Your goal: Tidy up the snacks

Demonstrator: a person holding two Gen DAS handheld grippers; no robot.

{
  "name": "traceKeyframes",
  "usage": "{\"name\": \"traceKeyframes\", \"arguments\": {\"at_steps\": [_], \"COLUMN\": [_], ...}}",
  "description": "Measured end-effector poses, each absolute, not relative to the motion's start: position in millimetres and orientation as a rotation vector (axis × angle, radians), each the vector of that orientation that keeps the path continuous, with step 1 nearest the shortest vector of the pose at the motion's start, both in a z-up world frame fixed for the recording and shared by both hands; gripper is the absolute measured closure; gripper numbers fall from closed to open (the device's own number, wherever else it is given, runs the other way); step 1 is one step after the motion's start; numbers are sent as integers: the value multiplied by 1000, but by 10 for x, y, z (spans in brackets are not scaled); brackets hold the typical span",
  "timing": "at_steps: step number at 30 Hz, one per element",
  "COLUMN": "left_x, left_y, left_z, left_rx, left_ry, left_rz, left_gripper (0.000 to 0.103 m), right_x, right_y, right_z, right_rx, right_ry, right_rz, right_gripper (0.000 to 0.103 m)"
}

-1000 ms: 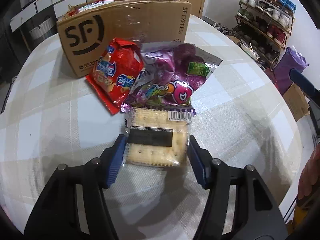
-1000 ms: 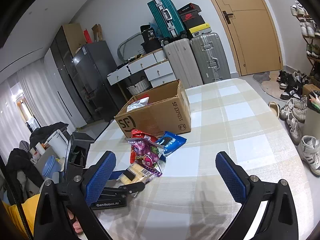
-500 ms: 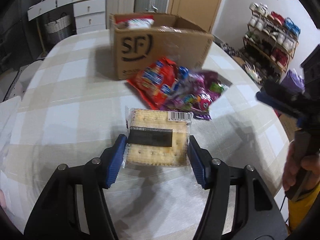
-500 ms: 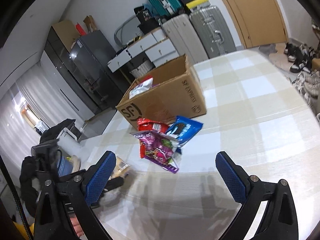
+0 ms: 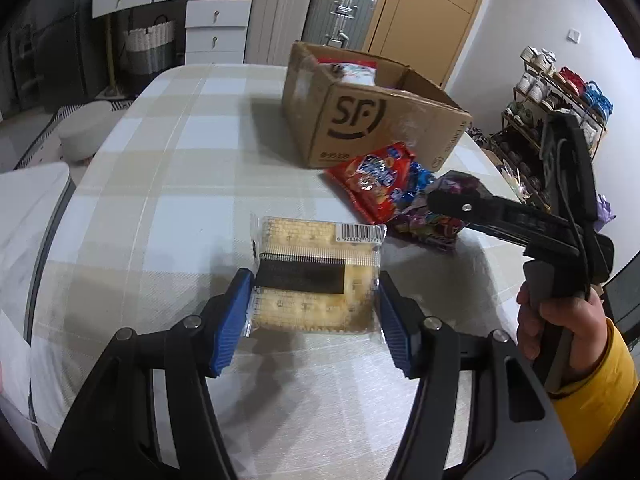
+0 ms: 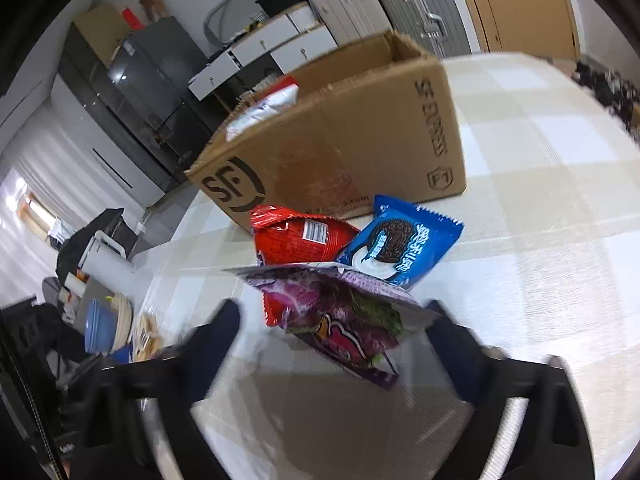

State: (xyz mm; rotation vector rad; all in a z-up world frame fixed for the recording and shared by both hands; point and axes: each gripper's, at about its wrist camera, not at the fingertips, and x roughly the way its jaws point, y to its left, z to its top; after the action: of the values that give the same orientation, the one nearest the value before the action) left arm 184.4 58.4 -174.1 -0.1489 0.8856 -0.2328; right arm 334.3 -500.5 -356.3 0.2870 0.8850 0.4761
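My left gripper (image 5: 313,278) is shut on a clear pack of crackers (image 5: 304,236) with a black band, held just above the checked table (image 5: 168,200). Beyond it lie a red snack bag (image 5: 372,180) and a purple bag (image 5: 424,224), in front of an open cardboard box (image 5: 360,120). My right gripper (image 6: 332,320) hangs low over that pile. Its jaws are closing with the purple bag (image 6: 344,312) between them, and the blurred pads do not visibly press on it. A blue cookie pack (image 6: 400,244) and the red bag (image 6: 296,240) lie against the box (image 6: 340,140).
A white snack bag (image 6: 260,108) lies inside the box. Suitcases (image 5: 340,12) and white drawers (image 5: 216,20) stand behind the table, and a shoe rack (image 5: 560,92) at the right. A person's hand (image 5: 560,320) in a yellow sleeve holds the right gripper.
The left gripper drew back from the pile with the crackers, so the box looks farther off. The right gripper dropped toward the pile and its jaws narrowed around the purple bag.
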Motion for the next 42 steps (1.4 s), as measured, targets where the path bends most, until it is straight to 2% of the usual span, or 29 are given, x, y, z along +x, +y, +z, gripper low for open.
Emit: {"name": "traceKeyframes", "arguments": {"at_steps": [2,3,5,19,27,33,42], "left_x": [1847,1864,1856,1707,1593,1541,1503], "left_y": [639,643,688,570,431,348,282], "left_z": [-1768,-1781,-1785,-1610,-1507,-1484,-1433], "left_rx": [-161,-165,-174,-161,-125,-105,-81], "left_ry": [890,889,887,855,849,855,850], "left_rz": [-231,-229,-228,-244,-257,-260,-264], "left_gripper": [45,45,45,45,45,45,45], "right_x": [3330,3322,3272,2943,2784,2598,2433], "right_y": [-4970,-4959,-4958,-5143,-5281,-5470,-5673], "right_z": [-3582,-3593,-3610,-3557,-3730,-3734,-3684], "right_rx": [264,256,271,339,365,375,427], "right_ry": [877,878,867,840,934,900,848], "right_rz": [461,461,486,563,578,575,618], "right_gripper": [34,45,53,57,56,55,60]}}
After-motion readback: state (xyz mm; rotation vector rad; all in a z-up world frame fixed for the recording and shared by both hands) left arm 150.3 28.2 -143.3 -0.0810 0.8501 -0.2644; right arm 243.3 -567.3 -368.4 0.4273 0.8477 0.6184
